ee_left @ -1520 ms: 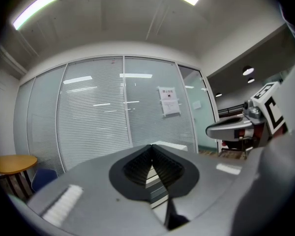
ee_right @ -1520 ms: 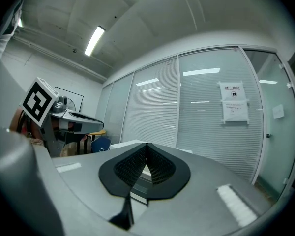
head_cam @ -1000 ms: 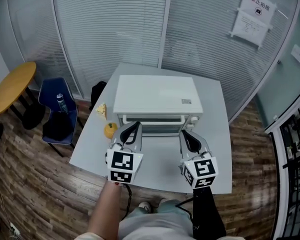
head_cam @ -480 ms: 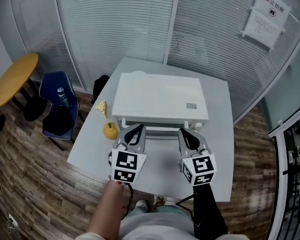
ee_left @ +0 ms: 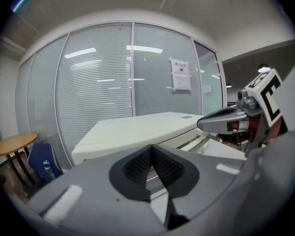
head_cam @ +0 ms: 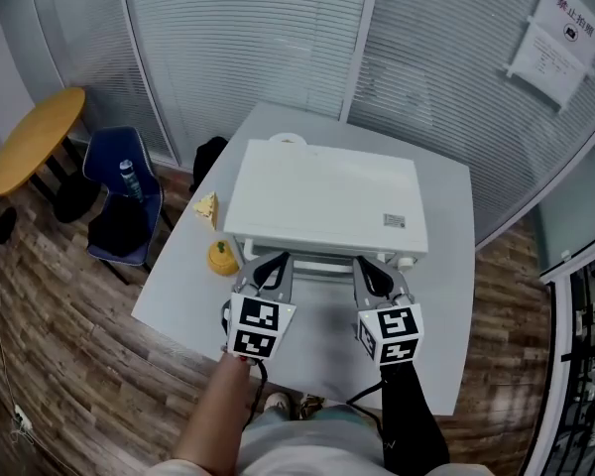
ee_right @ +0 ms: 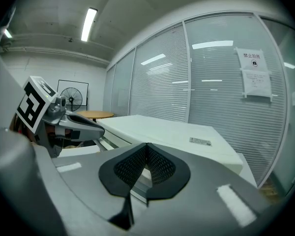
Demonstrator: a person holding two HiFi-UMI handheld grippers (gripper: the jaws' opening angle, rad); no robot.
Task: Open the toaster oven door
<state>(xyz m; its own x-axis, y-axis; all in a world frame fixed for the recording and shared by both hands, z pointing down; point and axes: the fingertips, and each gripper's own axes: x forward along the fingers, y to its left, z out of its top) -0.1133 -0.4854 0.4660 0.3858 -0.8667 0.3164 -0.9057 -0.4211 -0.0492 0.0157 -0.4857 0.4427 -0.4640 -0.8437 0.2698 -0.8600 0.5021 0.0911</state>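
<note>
White oven door (head_cam: 322,258) partly hides behind left gripper (head_cam: 276,258), right gripper (head_cam: 362,263).

Left hand-held gripper (head_cam: 273,262), right hand-held gripper (head_cam: 369,266): jaws together.

A pale grey square table (head_cam: 444,300) bears a white toaster oven (head_cam: 322,201) across its middle. On the tabletop left of the oven lie a yellow wedge (head_cam: 208,206), farther off, and a round yellow-orange piece (head_cam: 221,257), perhaps a toy fruit, nearer. A small white rounded thing (head_cam: 286,139) shows behind the oven at the far edge.
</note>
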